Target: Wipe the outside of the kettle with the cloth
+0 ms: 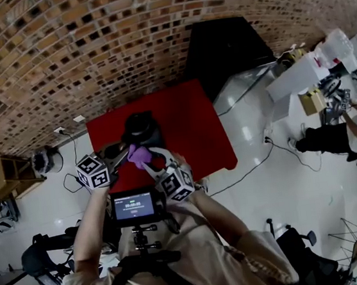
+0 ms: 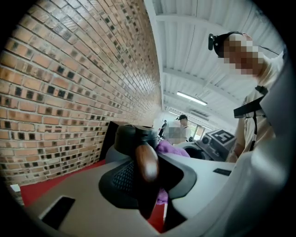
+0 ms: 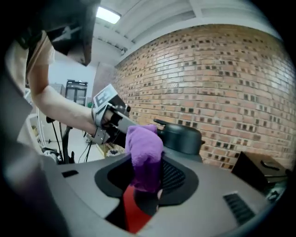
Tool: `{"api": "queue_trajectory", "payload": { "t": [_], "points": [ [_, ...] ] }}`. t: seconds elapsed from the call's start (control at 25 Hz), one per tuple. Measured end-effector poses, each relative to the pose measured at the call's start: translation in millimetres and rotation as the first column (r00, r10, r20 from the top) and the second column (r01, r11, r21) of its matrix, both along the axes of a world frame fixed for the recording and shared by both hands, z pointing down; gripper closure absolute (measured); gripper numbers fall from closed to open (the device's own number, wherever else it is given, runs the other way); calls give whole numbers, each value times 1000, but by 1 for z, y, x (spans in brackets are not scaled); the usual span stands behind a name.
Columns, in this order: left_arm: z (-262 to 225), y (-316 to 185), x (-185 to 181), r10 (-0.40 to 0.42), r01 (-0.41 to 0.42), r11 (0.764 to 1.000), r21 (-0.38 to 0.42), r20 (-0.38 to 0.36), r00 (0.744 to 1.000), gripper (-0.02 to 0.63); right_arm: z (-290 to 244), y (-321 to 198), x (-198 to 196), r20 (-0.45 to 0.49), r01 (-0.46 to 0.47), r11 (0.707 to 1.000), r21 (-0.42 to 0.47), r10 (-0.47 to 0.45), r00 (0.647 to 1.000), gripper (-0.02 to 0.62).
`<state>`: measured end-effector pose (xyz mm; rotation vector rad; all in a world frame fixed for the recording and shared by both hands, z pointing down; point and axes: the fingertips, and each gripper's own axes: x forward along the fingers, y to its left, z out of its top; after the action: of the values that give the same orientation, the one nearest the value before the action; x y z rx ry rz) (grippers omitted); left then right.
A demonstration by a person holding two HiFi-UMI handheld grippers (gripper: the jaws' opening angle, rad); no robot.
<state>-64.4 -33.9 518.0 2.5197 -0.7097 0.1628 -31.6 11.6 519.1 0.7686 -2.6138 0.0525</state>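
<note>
Gripping the kettle [image 1: 141, 129] by its brown handle [image 2: 147, 163], clenched the left gripper [image 1: 124, 155] on that wood, jaws drawn in tight on both sides of it. Pinched the purple cloth [image 3: 144, 152] in the right gripper [image 1: 146, 162], jaws grasping the bunched fabric, with a tuft standing up above the tips. Held the cloth at 6 o'clock of the kettle in the head view, just beside the dark body; could not tell whether touching or apart.

Set the kettle upright on the red table top [image 1: 193, 127], toward its 9 o'clock side, near the left edge. Found a wide stretch of bare red at 3 o'clock of the kettle, running out to the right edge and its near corner. Crowded the 6 o'clock side with both grippers and their marker cubes [image 1: 93, 171], meeting from 7 and 5 o'clock.

Noted the brick wall [image 1: 58, 56] close behind the far edge at 12 o'clock. Noted a black box [image 1: 225, 46] at 1 o'clock, past the far right corner. Saw white floor [image 1: 287, 183] lying open from 3 to 5 o'clock, crossed by a thin cable [image 1: 253, 169]. Saw boxes and clutter [image 1: 316, 76] well apart at 2 o'clock.
</note>
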Motion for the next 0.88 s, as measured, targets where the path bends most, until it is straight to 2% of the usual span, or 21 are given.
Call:
{"api": "queue_trajectory", "payload": {
  "t": [0.24, 0.4, 0.48, 0.6, 0.72, 0.8, 0.88],
  "points": [
    [-9, 13, -5, 59, -58, 997, 47, -31, 998, 508, 6, -30, 77, 66, -140, 984, -109, 148, 987, 426],
    [-25, 26, -9, 110, -103, 991, 86, -87, 990, 508, 17, -74, 106, 111, -214, 960, -180, 236, 965, 428],
    [-35, 35, -9, 143, -131, 986, 108, -119, 983, 508, 22, -95, 104, 169, -180, 953, -245, 225, 960, 428],
    [-48, 48, -7, 192, -172, 976, 131, -160, 968, 509, 25, -119, 84, 286, -42, 940, -338, 146, 947, 430],
    [-54, 59, -3, 224, -198, 970, 144, -191, 956, 511, 28, -131, 58, 369, 83, 917, -391, 73, 926, 429],
    [-56, 60, 2, 217, -192, 972, 138, -198, 956, 511, 29, -140, 63, 356, 40, 922, -386, 109, 928, 428],
    [-54, 55, 4, 184, -164, 979, 119, -182, 966, 511, 23, -146, 94, 315, -98, 930, -355, 218, 924, 428]
  ]
}}
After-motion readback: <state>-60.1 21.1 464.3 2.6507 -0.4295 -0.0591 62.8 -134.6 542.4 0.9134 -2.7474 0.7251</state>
